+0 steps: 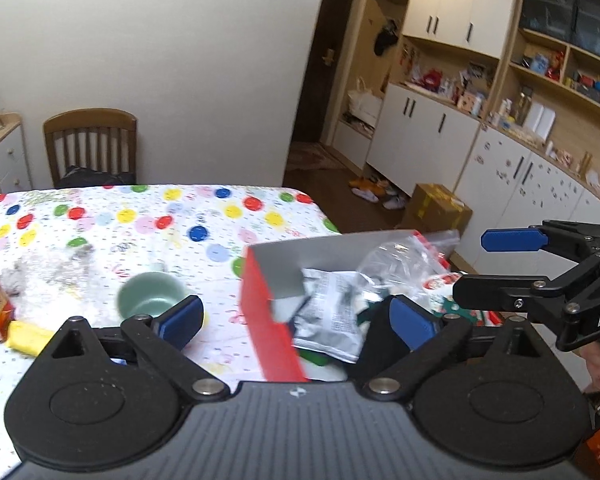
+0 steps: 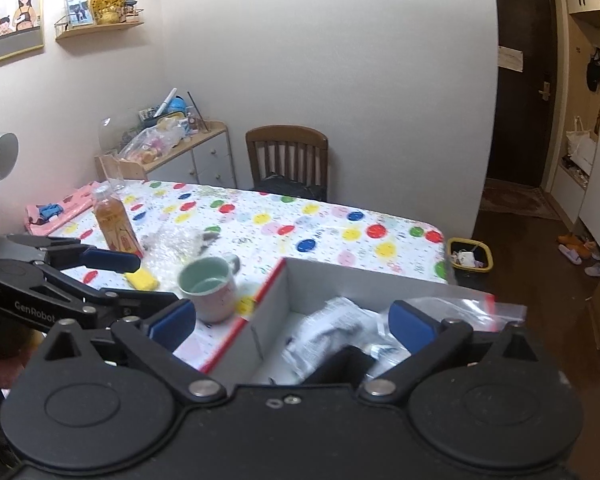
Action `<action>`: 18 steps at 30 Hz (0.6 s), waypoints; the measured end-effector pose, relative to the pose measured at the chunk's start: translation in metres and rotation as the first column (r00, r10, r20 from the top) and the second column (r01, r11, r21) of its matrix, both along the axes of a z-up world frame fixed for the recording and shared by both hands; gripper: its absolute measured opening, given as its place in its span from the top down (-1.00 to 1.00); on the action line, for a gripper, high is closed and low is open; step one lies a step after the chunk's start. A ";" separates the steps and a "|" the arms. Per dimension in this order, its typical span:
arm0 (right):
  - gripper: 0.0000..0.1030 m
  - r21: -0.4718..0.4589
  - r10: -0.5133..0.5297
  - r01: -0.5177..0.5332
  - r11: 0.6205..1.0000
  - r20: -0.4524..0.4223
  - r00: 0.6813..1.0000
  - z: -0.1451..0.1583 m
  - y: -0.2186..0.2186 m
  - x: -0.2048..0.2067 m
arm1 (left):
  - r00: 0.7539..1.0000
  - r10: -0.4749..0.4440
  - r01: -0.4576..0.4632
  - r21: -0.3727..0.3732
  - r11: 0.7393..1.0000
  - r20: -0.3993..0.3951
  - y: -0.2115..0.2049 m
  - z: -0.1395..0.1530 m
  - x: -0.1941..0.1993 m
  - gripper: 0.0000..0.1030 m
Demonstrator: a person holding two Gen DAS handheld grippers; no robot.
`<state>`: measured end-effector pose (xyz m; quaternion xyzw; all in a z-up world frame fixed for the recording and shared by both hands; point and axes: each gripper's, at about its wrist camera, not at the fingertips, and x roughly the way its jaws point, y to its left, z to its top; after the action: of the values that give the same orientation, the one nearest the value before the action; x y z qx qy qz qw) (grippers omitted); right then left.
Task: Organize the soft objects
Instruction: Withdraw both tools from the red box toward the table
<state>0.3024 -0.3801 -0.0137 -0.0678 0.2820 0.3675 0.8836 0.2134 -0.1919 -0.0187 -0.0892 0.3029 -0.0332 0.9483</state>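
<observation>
A crinkled silver foil packet (image 1: pixel 332 312) lies inside the red-sided cardboard box (image 1: pixel 266 320), between and just ahead of the left gripper (image 1: pixel 296 320) jaws, its long axis running away from the camera and tilted slightly left; its small print is too blurred to read. Beside it, nearer the right jaw, lies one clear zip bag (image 1: pixel 404 256) with a red seal strip. From the right wrist view the same packet (image 2: pixel 332 332) and bag (image 2: pixel 460 308) sit between the right gripper (image 2: pixel 292 320) jaws, in the box's right-hand compartment beyond a grey divider (image 2: pixel 260 344). Both sets of jaws stand wide with nothing between the pads. "GenRobot" is printed on the left gripper's arm as seen from the right wrist. Left of the jaws, on the spotted counter (image 2: pixel 340 220), stand one green-lined mug (image 2: pixel 208 286), one yellow sponge-like block (image 2: pixel 142 280), one crumpled clear wrap (image 2: pixel 176 240) and one bottle of amber drink (image 2: pixel 114 224).
</observation>
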 end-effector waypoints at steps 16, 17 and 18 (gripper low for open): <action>-0.99 -0.034 0.066 -0.068 0.997 -0.042 0.997 0.000 0.150 0.000 | 0.986 0.160 -0.163 0.064 0.985 0.039 0.143 -0.019 -0.037 -1.00; -0.99 -0.038 0.071 -0.073 0.997 -0.042 0.997 0.000 0.160 0.001 | 0.985 0.168 -0.169 0.054 0.984 0.030 0.152 -0.023 -0.036 -1.00; -0.99 -0.042 0.076 -0.077 0.996 -0.043 0.996 -0.001 0.170 0.003 | 0.984 0.175 -0.176 0.047 0.983 0.026 0.162 -0.028 -0.037 -1.00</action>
<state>0.3050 -0.2101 -0.0142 -0.0900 0.3054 0.3962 0.8612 0.1767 -0.0303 -0.0464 -0.0916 0.2843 0.0570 0.9526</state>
